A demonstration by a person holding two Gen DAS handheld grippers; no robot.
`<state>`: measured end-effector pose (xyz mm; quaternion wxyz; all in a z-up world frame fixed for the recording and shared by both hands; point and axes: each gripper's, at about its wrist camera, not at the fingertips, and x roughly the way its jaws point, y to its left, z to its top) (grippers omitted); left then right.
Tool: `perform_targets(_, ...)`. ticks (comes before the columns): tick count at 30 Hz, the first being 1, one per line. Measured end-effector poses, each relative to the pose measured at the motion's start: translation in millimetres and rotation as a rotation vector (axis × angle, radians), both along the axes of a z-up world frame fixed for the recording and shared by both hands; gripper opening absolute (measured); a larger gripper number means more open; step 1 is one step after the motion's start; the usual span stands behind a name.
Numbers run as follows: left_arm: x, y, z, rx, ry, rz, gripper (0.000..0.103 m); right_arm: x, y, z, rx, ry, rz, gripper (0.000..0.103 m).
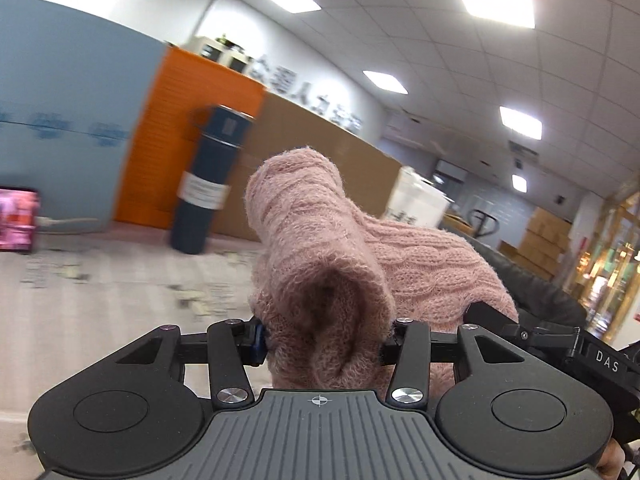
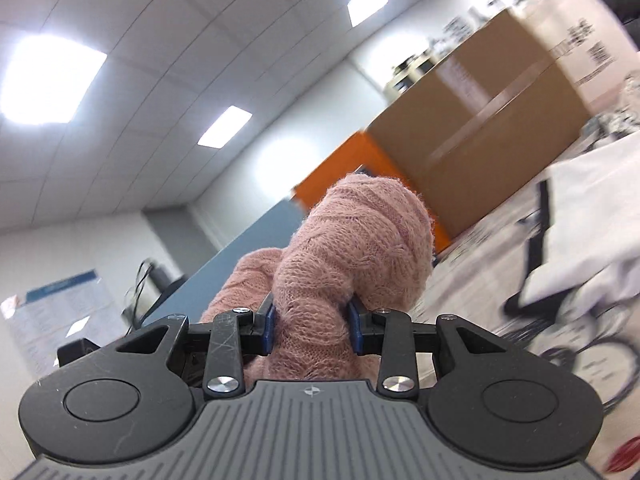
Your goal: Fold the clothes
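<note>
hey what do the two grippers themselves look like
Both match: black linkage arms with silver screws, two round black discs, and a grey ribbed plate bearing a small crosshair mark. The left gripper and right gripper have blue pads. A black part beside the left reads "DAS".

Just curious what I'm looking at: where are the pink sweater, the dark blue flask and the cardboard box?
pink sweater [image 1: 316,240], left wrist view, knit bulge.
dark blue flask [image 1: 208,176], left wrist view, body.
cardboard box [image 2: 492,120], right wrist view, side.
</note>
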<state>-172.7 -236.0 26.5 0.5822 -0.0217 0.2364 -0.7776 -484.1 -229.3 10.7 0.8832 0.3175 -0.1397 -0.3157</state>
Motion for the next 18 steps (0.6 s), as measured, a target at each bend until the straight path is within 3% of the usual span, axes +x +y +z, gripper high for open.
perform_targets(5, -41, -56, -5, -0.015, 0.028, -0.097, 0.045, -44, -13, 2, -0.044, 0.013, -0.171, 0.031)
perform_targets(11, -94, -101, -17, -0.011, 0.042, -0.122, 0.045, -80, -41, -2, -0.078, 0.053, -0.371, 0.031)
perform_targets(18, -128, -146, -41, 0.064, 0.0, -0.102, 0.046, -101, -83, -31, 0.004, 0.111, -0.538, 0.031)
